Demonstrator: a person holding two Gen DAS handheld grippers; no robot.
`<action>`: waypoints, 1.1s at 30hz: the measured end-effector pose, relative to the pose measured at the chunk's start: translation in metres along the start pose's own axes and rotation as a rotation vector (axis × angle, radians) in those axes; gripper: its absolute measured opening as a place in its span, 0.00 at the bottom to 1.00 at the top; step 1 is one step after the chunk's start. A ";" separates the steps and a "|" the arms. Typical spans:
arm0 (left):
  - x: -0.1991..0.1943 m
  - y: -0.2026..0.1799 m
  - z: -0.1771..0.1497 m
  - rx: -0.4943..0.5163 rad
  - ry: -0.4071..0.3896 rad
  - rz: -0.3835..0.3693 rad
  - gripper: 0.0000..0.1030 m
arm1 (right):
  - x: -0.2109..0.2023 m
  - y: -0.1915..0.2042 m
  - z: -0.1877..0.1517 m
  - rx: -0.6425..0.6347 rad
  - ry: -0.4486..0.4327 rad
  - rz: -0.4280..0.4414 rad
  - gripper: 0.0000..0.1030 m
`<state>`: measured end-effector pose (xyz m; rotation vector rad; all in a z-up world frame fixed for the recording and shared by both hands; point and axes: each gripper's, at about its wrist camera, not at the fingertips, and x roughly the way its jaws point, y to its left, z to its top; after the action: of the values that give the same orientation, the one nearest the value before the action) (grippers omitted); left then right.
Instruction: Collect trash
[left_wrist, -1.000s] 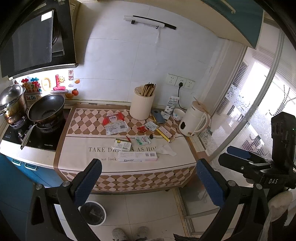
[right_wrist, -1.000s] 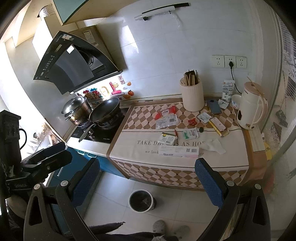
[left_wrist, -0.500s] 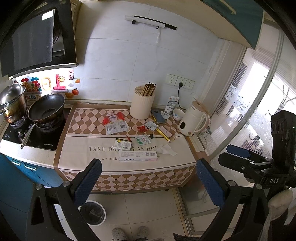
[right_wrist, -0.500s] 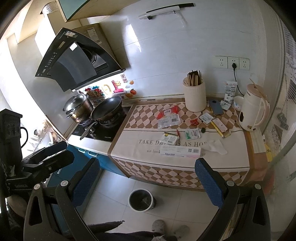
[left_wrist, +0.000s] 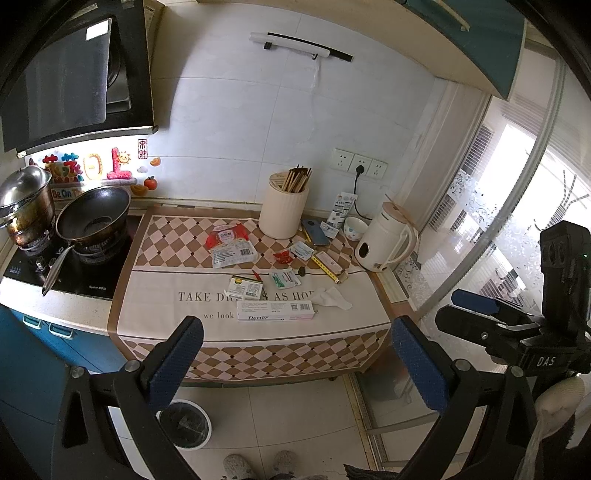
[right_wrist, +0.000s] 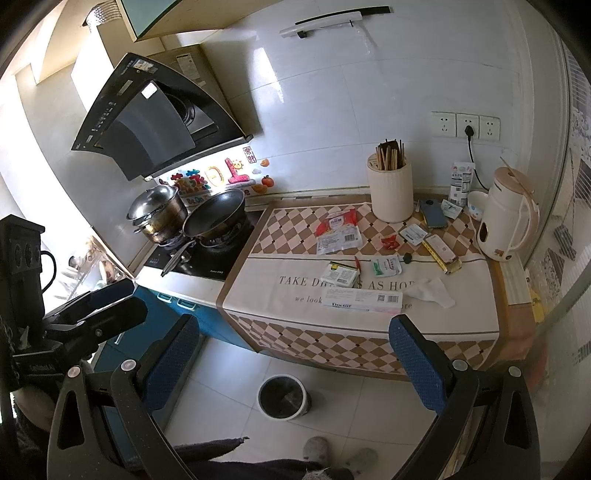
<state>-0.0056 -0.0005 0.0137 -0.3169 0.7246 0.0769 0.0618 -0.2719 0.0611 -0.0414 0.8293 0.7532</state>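
Both grippers wide and empty, hovering off the counter's front edge!

Left gripper (left_wrist: 295, 363) and right gripper (right_wrist: 295, 363) hang above the floor, jaws spread, nothing held. Ahead on the counter (left_wrist: 155, 317), trash is scattered: the long white box (left_wrist: 275, 311) lies along the front edge, long axis left-to-right, nearest both grippers; beside it, toward the right edge, a crumpled tissue (left_wrist: 332, 298); small wrappers (left_wrist: 284, 277) behind. Down on the floor, the bin (right_wrist: 282, 397) waits below the front edge.

Cream kettle (left_wrist: 384, 243), chopstick holder (left_wrist: 283, 212), wok (left_wrist: 94, 218), steel pot (left_wrist: 24, 205)
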 end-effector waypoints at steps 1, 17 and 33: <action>0.000 0.000 0.000 0.000 -0.001 -0.001 1.00 | 0.000 0.001 0.000 0.000 -0.001 0.000 1.00; -0.001 0.001 -0.002 0.002 -0.001 -0.004 1.00 | 0.000 0.001 0.001 -0.001 0.001 0.002 1.00; 0.000 0.003 -0.004 -0.006 0.012 -0.023 1.00 | 0.000 0.010 -0.007 -0.006 0.004 -0.001 1.00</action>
<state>-0.0089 0.0005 0.0100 -0.3314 0.7328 0.0547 0.0510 -0.2664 0.0584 -0.0489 0.8307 0.7555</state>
